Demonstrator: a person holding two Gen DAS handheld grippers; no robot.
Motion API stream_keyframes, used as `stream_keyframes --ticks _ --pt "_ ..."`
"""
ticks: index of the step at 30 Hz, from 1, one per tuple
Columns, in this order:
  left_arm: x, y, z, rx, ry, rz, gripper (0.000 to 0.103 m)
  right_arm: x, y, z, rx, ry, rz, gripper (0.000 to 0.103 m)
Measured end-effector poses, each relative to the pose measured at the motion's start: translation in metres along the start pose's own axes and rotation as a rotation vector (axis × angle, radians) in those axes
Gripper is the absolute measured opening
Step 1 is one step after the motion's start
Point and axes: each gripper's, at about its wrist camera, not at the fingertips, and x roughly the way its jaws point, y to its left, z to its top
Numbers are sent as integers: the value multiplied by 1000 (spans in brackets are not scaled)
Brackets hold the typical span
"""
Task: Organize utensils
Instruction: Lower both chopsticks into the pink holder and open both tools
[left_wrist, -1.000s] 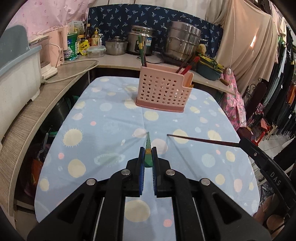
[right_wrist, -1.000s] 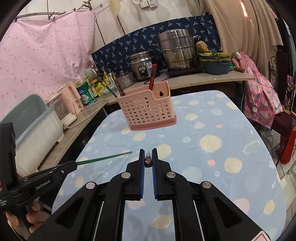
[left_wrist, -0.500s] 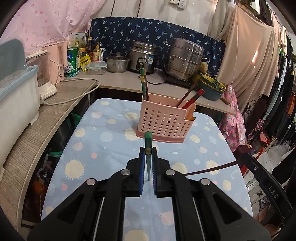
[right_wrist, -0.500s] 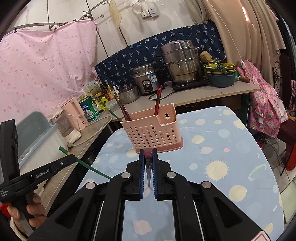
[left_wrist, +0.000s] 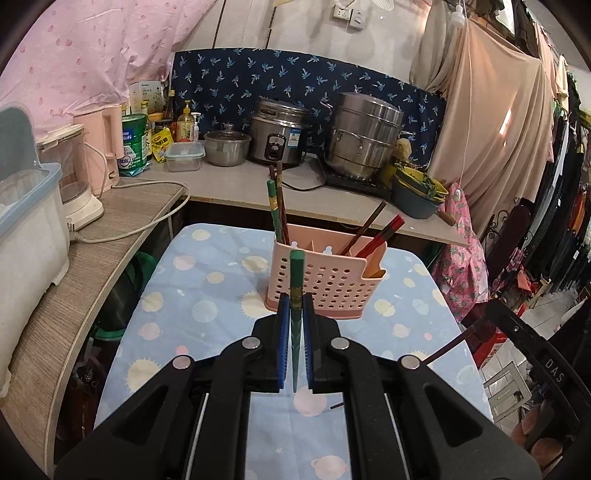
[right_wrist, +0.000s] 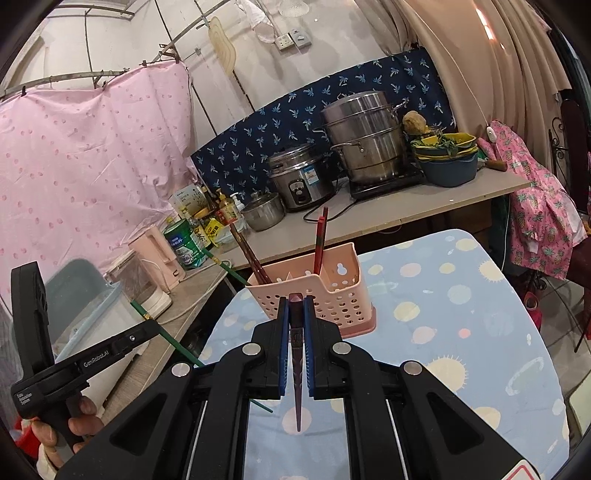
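A pink perforated utensil holder (left_wrist: 321, 278) (right_wrist: 325, 295) stands on the blue dotted tablecloth (left_wrist: 207, 273). Inside it stand a green chopstick (left_wrist: 272, 206), brown ones and a red pair (left_wrist: 380, 234) (right_wrist: 320, 240). My left gripper (left_wrist: 294, 301) is shut on a green chopstick (left_wrist: 295, 280), held nearly upright in front of the holder. My right gripper (right_wrist: 295, 302) is shut on a dark reddish-brown chopstick (right_wrist: 296, 354), its thick end up just before the holder. In the right wrist view the left gripper (right_wrist: 157, 325) shows at the lower left with its green chopstick (right_wrist: 177, 343) slanting through it.
A counter (left_wrist: 236, 184) behind the table carries a rice cooker (left_wrist: 279, 133), a steel steamer pot (left_wrist: 364, 134), a small pot, tins and bottles. A pale bin (left_wrist: 26, 221) and pink kettle (left_wrist: 101, 147) stand at the left. Clothes (left_wrist: 569, 206) hang at the right.
Both grippers have risen off the cloth and come closer to the holder, each keeping its chopstick. The chopsticks have swung from lying low to standing nearly upright.
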Motion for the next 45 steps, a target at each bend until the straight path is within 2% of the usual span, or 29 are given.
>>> stream_keyframes --ticks 7,17,21,27,33,45 --pt "0 -4 39 -10 -54 -21 7 4 2 37 9 -69 23 7" --pt "1 -17 108 -15 -194 -30 7 17 10 103 18 -199 48 7" --pt "3 -26 126 3 -262 -21 7 28 12 124 18 -241 43 7" --pt "23 -27 146 -18 -310 2 7 51 8 142 29 -264 24 7" --pt "51 -22 149 -25 -292 14 7 81 2 144 31 -242 -2 7" --pt "100 -14 128 -24 -188 21 7 132 -6 118 13 -135 -28 7"
